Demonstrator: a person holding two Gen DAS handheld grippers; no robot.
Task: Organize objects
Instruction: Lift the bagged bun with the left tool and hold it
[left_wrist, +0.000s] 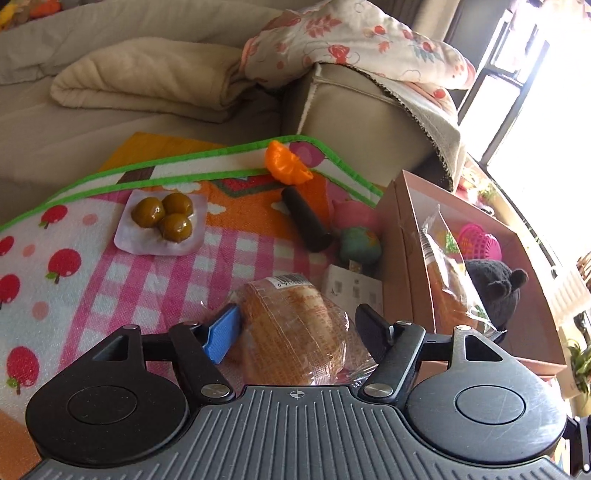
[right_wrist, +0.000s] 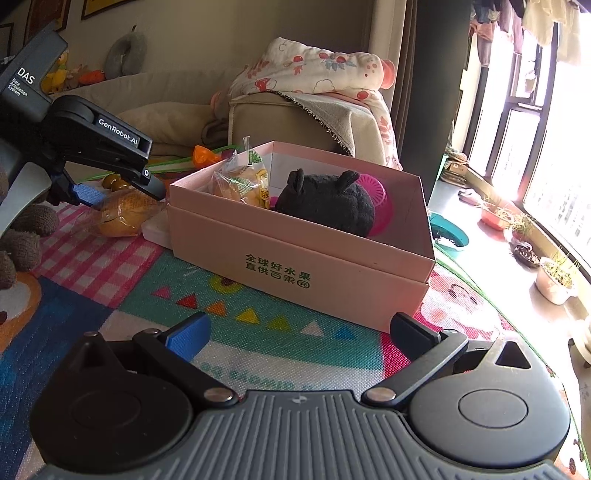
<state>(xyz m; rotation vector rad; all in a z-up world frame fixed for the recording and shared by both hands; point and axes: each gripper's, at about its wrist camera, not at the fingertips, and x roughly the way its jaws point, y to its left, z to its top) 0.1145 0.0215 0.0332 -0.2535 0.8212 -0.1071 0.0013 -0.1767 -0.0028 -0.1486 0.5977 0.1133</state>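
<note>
Two grippers work over a woven play mat (right_wrist: 258, 343) on the floor, and only one is busy. Nearest in the left wrist view, the left gripper (left_wrist: 295, 325) straddles a wrapped bread bun (left_wrist: 291, 332); its blue pad lies against the crinkled clear film on one side, while the dark finger on the other side stands just clear, so the jaws look spread around the bun rather than pinching it. The bun is soft and rounded under slippery plastic, which likely explains the wide, low approach. The right gripper (right_wrist: 299, 332) hangs spread and empty over the mat, just in front of the pink cardboard box (right_wrist: 295, 266), probably waiting its turn. The box sits just beside the bun, its stiff walls already holding a second wrapped bun (right_wrist: 240, 181), a fuzzy black plush toy (right_wrist: 325, 199) and a pink plastic basket (right_wrist: 376, 195), so it seems to be the collecting place. Farther across the mat lie a matte black cylinder (left_wrist: 306, 221), a glossy tray of three olive-brown balls (left_wrist: 162, 221) and an orange plastic toy (left_wrist: 288, 166). Beyond them a beige sofa (left_wrist: 351, 110) carries folded blankets.
</note>
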